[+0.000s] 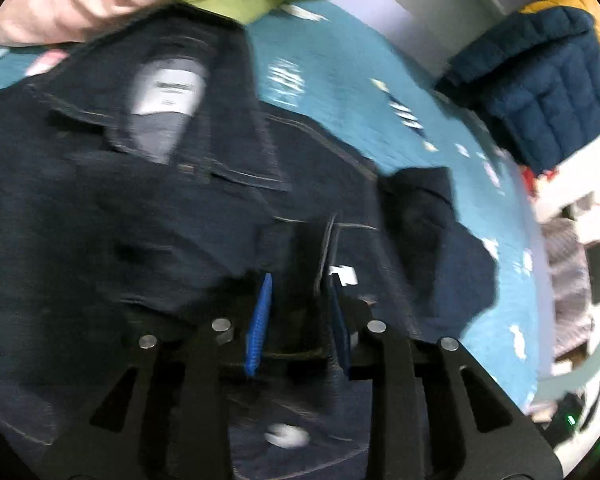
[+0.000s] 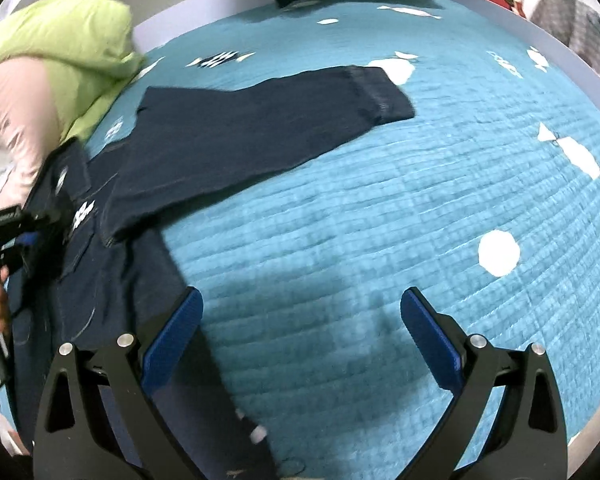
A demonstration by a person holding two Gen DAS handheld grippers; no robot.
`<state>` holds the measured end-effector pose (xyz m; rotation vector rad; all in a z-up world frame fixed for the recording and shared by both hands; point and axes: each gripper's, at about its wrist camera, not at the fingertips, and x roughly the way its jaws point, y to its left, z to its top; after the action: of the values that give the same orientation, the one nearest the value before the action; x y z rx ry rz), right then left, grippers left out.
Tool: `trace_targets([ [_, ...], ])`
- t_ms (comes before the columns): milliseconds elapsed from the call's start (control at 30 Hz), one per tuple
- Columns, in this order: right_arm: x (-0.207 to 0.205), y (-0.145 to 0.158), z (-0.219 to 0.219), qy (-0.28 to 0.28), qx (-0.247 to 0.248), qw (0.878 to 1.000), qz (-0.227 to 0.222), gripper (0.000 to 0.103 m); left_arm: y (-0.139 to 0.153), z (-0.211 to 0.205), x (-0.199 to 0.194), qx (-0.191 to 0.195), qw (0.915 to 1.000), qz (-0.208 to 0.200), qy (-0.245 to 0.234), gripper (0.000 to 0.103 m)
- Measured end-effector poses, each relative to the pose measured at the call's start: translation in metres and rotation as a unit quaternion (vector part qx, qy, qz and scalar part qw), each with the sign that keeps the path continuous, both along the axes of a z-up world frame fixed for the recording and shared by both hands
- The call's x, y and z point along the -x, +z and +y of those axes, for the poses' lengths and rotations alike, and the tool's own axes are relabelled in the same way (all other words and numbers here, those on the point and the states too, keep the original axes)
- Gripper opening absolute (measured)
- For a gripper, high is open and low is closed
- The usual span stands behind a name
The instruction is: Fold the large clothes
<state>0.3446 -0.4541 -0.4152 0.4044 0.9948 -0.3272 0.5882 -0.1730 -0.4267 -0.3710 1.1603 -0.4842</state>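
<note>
A dark denim jacket lies spread on a bed covered by a teal quilt with white patterns. In the left wrist view the collar and its white label face the camera, and the left hand-held gripper hangs low over the cloth with its blue pads a little apart; the blur makes it hard to tell, but no fabric seems pinched between them. In the right wrist view one sleeve stretches flat across the quilt, away from the jacket's body. The right hand-held gripper stands wide open above bare quilt, just beside the jacket's edge, holding nothing. A lime-green pillow lies near the collar.
</note>
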Motion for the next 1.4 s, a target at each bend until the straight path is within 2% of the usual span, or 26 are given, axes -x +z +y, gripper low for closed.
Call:
trace_targets([
  [33,-0.001,0.001,-0.005,-0.005,-0.003,1.000,-0.002,0.096,0.001,-0.005,0.000,0.022,0.9996,0.003,-0.016,0.037],
  [100,-0.004,0.003,-0.012,-0.012,-0.016,1.000,-0.010,0.096,0.008,-0.008,0.000,0.055,0.9978,0.004,-0.035,0.064],
  [167,-0.009,0.005,-0.018,-0.018,-0.029,0.999,-0.020,0.096,0.019,-0.001,0.002,0.063,0.9973,-0.016,-0.034,0.071],
  [267,-0.019,0.007,-0.034,-0.028,-0.058,0.997,-0.038,0.096,0.029,0.010,0.008,0.028,0.9988,-0.029,-0.028,0.072],
  [333,-0.025,0.006,-0.049,-0.044,-0.085,0.994,-0.054,0.096,0.032,0.020,0.015,-0.025,0.9983,-0.044,-0.029,0.075],
  [367,-0.027,0.006,-0.054,-0.052,-0.095,0.992,-0.060,0.096,0.031,0.023,0.020,-0.065,0.9959,-0.053,-0.033,0.075],
  [467,-0.036,0.000,-0.079,-0.096,-0.128,0.984,-0.075,0.096,0.020,0.034,0.033,-0.118,0.9905,-0.060,-0.037,0.075],
  [600,-0.052,-0.014,-0.107,-0.137,-0.162,0.974,-0.085,0.096,0.002,0.047,0.053,-0.117,0.9914,-0.034,-0.049,0.074],
  [733,-0.068,-0.024,-0.122,-0.161,-0.161,0.970,-0.083,0.096,-0.005,0.043,0.073,-0.088,0.9952,-0.019,-0.039,0.075],
  [800,-0.077,-0.027,-0.125,-0.169,-0.143,0.973,-0.070,0.096,-0.013,0.030,0.080,-0.073,0.9960,-0.016,-0.049,0.075],
  [900,-0.092,-0.032,-0.130,-0.167,-0.134,0.974,-0.072,0.097,-0.026,0.007,0.080,-0.088,0.9940,-0.018,-0.063,0.077],
  [933,-0.096,-0.034,-0.134,-0.172,-0.137,0.973,-0.073,0.097,-0.029,0.002,0.076,-0.095,0.9937,-0.025,-0.054,0.078],
  [1000,-0.099,-0.034,-0.139,-0.179,-0.145,0.969,-0.085,0.097,-0.026,-0.004,0.065,-0.088,0.9948,-0.034,-0.038,0.079],
  [1067,-0.102,-0.033,-0.143,-0.180,-0.146,0.969,-0.091,0.097,-0.022,-0.008,0.057,-0.079,0.9965,-0.015,-0.023,0.079],
  [1167,-0.110,-0.033,-0.144,-0.163,-0.148,0.971,-0.098,0.096,-0.009,-0.018,0.053,-0.084,0.9957,-0.029,-0.026,0.079],
  [1233,-0.107,-0.036,-0.149,-0.173,-0.167,0.964,-0.111,0.095,0.000,-0.024,0.054,-0.072,0.9956,-0.046,-0.037,0.079],
  [1333,-0.104,-0.038,-0.154,-0.182,-0.183,0.958,-0.123,0.088,0.004,-0.033,0.054,-0.036,0.9969,-0.048,-0.051,0.078],
  [1367,-0.104,-0.038,-0.155,-0.181,-0.182,0.959,-0.121,0.082,0.002,-0.040,0.051,-0.034,0.9968,-0.044,-0.057,0.078],
  [1400,-0.103,-0.038,-0.156,-0.182,-0.181,0.959,-0.118,0.072,-0.001,-0.048,0.048,-0.030,0.9965,-0.041,-0.067,0.078],
])
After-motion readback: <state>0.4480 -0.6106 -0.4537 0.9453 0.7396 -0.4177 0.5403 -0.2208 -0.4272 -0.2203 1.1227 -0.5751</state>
